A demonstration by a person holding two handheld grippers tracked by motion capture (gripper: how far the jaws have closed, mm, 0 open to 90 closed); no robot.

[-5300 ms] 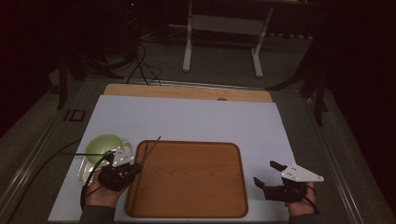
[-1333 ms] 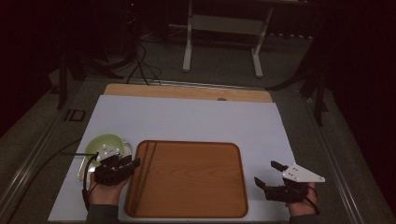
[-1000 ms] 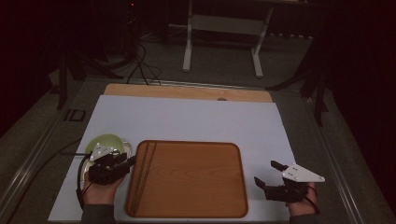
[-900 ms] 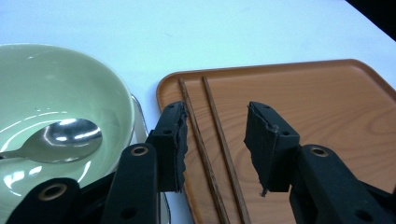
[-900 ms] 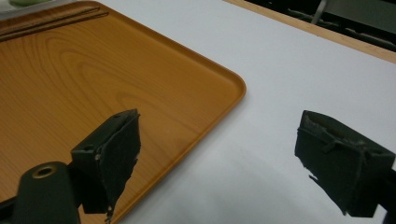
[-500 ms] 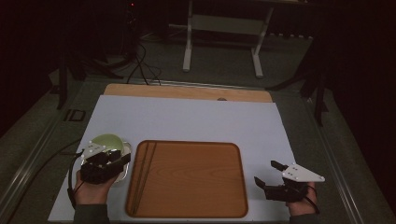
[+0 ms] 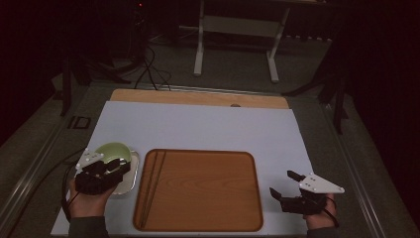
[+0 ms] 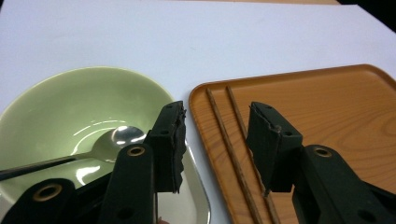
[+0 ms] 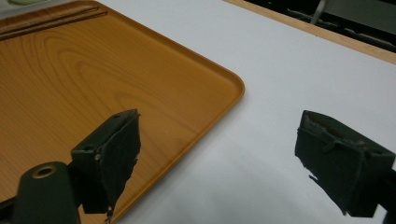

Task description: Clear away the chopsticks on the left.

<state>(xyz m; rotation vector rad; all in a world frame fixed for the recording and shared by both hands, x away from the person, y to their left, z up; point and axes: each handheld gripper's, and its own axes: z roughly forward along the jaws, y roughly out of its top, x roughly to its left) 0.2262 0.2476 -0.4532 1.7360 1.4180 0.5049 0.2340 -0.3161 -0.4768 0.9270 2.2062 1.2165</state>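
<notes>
A: Eyes on the green bowl, sitting at about nine o'clock on the white table, just off the left edge of the wooden tray.

B: And it isn't bare on the table. There's a small steel dish under it, and a spoon lying inside, bowl-end toward the middle, handle running out over the near rim.

A: The left gripper hangs right over the gap between bowl and tray, jaws parted a moderate way, nothing between them.

B: My read is that it's lined up on the bowl's near rim, or the spoon handle. That's the nearest thing to pinch.

A: Look past it: two chopsticks laid side by side along the tray's left edge, about nine o'clock on the tray. Neat, parallel, like a place setting being built.

B: Which would explain the big bare middle of the tray, room for the bowl.

A: Over at four o'clock, the right gripper hovers by the tray's near right corner, jaws spread wide, carrying nothing.

B: Parked, I'd say, out of the way.
</notes>
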